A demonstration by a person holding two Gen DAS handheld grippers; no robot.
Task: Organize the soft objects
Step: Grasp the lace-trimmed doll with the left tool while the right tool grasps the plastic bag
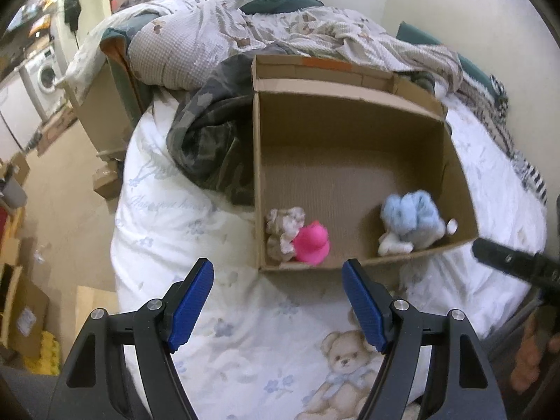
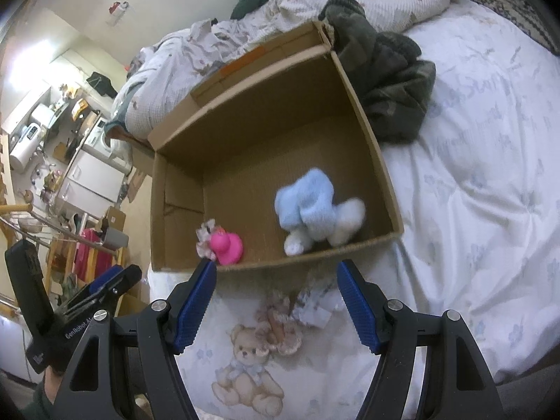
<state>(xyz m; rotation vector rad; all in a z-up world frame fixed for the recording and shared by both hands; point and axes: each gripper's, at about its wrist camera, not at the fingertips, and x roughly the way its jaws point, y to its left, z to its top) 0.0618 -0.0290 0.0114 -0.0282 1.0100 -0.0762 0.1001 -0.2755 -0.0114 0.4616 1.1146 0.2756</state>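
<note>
An open cardboard box (image 1: 350, 112) (image 2: 367, 133) lies on the bed. Inside it sit a pink rubber duck (image 1: 312, 243) (image 2: 227, 246), a small beige patterned soft toy (image 1: 281, 232) (image 2: 204, 239) beside the duck, and a light blue and white plush (image 1: 409, 224) (image 2: 315, 210) near the box's right wall. My left gripper (image 1: 278, 273) hovers open just before the box's near edge, with nothing between its blue pads. My right gripper (image 2: 276, 273) is open too, empty, at the near edge of the box. A small frilly cloth piece (image 2: 283, 318) lies on the sheet under the right gripper.
A dark camouflage garment (image 1: 213, 140) (image 2: 388, 80) lies beside the box. Crumpled bedding (image 1: 217, 35) is piled behind it. The white sheet carries a teddy bear print (image 1: 346, 374). The other gripper shows at the right edge (image 1: 518, 266) and at the lower left (image 2: 87, 297). Floor clutter lies left of the bed.
</note>
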